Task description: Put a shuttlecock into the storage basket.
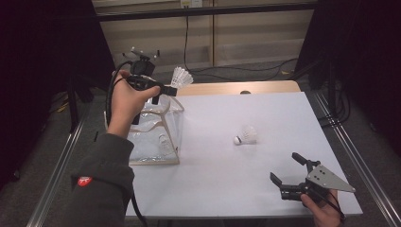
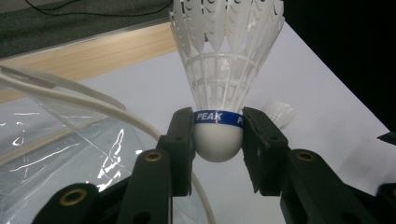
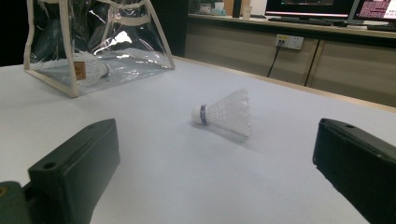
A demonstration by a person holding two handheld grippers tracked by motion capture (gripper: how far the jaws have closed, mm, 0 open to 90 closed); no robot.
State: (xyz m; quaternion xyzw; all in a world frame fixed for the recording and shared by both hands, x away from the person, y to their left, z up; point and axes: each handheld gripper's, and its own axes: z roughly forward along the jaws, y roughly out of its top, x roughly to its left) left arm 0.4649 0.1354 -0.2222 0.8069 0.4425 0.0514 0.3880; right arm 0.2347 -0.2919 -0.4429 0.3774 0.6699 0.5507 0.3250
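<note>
High view: a white shuttlecock point(image 1: 181, 77) is gripped at its cork by the left gripper point(image 1: 169, 90)'s fingers above the clear bag point(image 1: 158, 130), while the right gripper point(image 1: 289, 170)'s fingers are held open near the loose shuttlecock point(image 1: 245, 135).

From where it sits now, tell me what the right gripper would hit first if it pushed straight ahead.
Probably the shuttlecock lying on the table: it sits between the open right gripper's jaws, straight ahead. The table between looks free; depth is uncertain.
</note>
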